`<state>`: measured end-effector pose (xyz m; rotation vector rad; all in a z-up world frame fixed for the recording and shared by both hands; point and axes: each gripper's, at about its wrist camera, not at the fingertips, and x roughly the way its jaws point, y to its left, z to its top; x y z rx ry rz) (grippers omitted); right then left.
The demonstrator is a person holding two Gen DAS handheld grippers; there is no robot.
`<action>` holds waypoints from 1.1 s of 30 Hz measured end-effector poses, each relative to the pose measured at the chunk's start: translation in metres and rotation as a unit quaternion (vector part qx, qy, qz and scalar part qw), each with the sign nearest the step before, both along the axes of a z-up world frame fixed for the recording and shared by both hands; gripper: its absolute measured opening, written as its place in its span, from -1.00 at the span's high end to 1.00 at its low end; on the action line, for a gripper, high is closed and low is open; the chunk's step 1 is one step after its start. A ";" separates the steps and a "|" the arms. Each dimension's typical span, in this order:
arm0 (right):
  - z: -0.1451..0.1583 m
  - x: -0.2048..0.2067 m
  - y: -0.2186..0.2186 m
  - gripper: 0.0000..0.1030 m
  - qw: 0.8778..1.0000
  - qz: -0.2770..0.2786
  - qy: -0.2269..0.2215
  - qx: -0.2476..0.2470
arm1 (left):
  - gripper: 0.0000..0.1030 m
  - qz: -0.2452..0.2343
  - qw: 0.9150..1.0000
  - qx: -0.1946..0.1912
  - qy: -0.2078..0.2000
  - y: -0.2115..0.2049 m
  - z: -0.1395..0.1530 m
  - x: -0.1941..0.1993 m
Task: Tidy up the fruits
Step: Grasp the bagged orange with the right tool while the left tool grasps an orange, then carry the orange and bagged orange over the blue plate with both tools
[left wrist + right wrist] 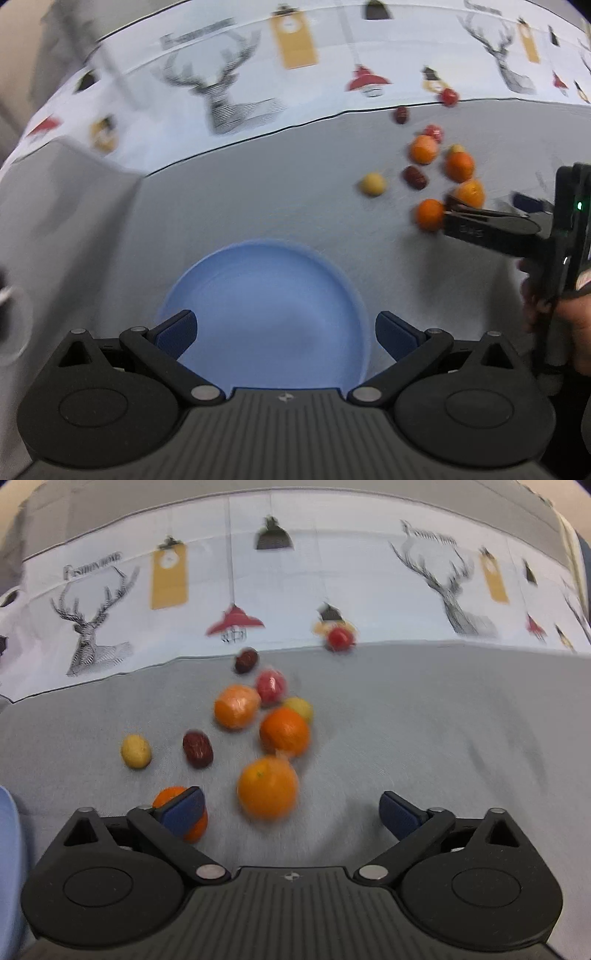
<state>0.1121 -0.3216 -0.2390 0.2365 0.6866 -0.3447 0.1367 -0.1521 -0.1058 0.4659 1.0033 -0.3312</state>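
We see the blue bowl [266, 314] at lower centre still bare, so no fruit sorted yet. On the grey cloth [443, 738], centre frame, we count four oranges [267, 788], two dates, perhaps two red and two yellow fruits. Right gripper [291, 810] and left gripper [284, 332] both gape, grasping nothing.

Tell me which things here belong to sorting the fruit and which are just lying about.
Part of the job:
- oranges
- dark red fruits
- red fruits
- yellow fruits
- blue plate, no fruit in it
- left gripper, jaws open
- right gripper, jaws open

Just there:
- grey table cover
- deer-print cloth
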 end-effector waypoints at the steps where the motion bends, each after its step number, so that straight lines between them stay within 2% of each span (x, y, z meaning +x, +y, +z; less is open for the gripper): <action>1: -0.004 0.005 -0.005 0.30 1.000 0.018 0.014 0.011 | -1.00 -0.008 1.000 0.001 0.002 -0.012 -0.006 0.005; 3: -0.001 0.000 -0.015 0.27 1.000 -0.007 0.010 0.019 | -1.00 -0.024 1.000 -0.003 0.010 -0.034 -0.021 0.013; 6: 0.005 -0.013 -0.038 0.27 0.995 -0.095 0.016 -0.029 | -0.99 -0.041 0.999 -0.015 0.031 -0.073 -0.042 0.029; 10: -0.006 -0.022 -0.076 0.27 0.979 -0.202 0.041 -0.003 | -0.99 -0.062 0.996 -0.040 0.042 -0.121 -0.064 0.045; 13: -0.012 -0.019 -0.081 0.26 0.977 -0.211 0.043 0.006 | -0.99 -0.062 0.995 -0.058 0.056 -0.151 -0.075 0.057; 17: -0.014 -0.011 -0.078 0.26 0.979 -0.198 0.044 0.006 | -0.93 -0.031 0.993 -0.097 0.053 -0.172 -0.077 0.065; 18: -0.014 -0.012 -0.078 0.26 0.979 -0.199 0.043 0.006 | -0.80 -0.021 0.993 -0.101 0.055 -0.175 -0.079 0.067; 19: -0.013 -0.013 -0.078 0.26 0.979 -0.199 0.043 0.006 | -0.52 -0.011 0.992 -0.106 0.063 -0.177 -0.081 0.071; 20: -0.013 -0.014 -0.078 0.26 0.979 -0.200 0.042 0.006 | -0.40 0.002 0.991 -0.109 0.075 -0.179 -0.085 0.076; 21: -0.011 -0.015 -0.079 0.25 0.979 -0.200 0.042 0.005 | -0.16 0.013 0.989 -0.112 0.091 -0.180 -0.088 0.079; 22: -0.011 -0.016 -0.079 0.25 0.979 -0.200 0.042 0.005 | -0.09 0.021 0.988 -0.117 0.098 -0.179 -0.090 0.081; 23: -0.011 -0.016 -0.078 0.25 0.979 -0.201 0.041 0.005 | 0.05 0.029 0.988 -0.124 0.092 -0.176 -0.088 0.080; 24: -0.009 -0.016 -0.078 0.25 0.979 -0.201 0.040 0.005 | 0.31 0.027 0.986 -0.137 0.090 -0.174 -0.086 0.078; 28: -0.005 -0.022 -0.080 0.26 0.978 -0.206 0.023 0.013 | 0.32 0.023 0.983 -0.164 0.073 -0.155 -0.069 0.065; 33: 0.012 -0.033 -0.074 0.26 0.978 -0.209 -0.021 -0.018 | 0.32 -0.004 0.990 -0.142 0.022 -0.109 -0.027 0.028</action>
